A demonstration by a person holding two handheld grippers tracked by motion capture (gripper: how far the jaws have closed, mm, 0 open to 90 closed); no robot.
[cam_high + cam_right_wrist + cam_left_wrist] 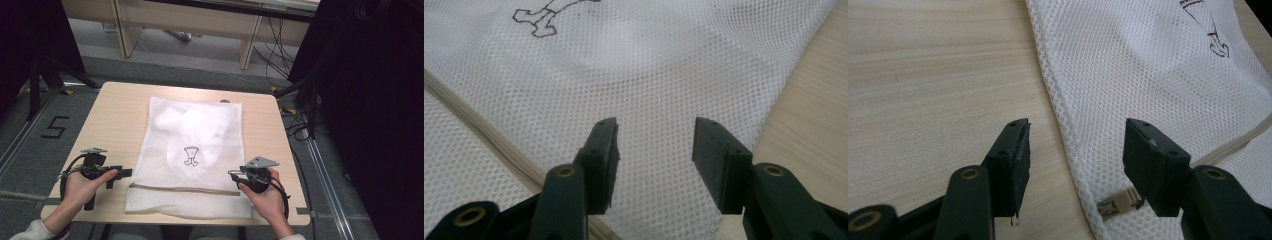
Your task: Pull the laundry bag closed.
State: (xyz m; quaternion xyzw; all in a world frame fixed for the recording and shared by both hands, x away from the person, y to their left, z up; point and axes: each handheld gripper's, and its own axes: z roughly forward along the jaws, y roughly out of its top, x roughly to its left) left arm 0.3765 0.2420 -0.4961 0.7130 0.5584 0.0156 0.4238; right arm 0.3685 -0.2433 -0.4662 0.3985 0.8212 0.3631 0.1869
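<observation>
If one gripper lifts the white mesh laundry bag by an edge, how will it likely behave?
The mesh bag lies flat and thin on the table, so it probably droops rather than holding shape. Its open weave suggests it is light and gives jaws some purchase. White fabric shows inside, so the contents may slide toward the low end. Both the left gripper and right gripper are open.

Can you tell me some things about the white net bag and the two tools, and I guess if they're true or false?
1. The mesh bag lies flat on the table. True.
2. The left tool is shut. False: its jaws stand apart over the bag's edge.
3. The right tool grips the bag. False: it is open above the mesh.
4. A black drawing is on the bag. True.
5. The zipper pull lies near the left tool. True.
</observation>
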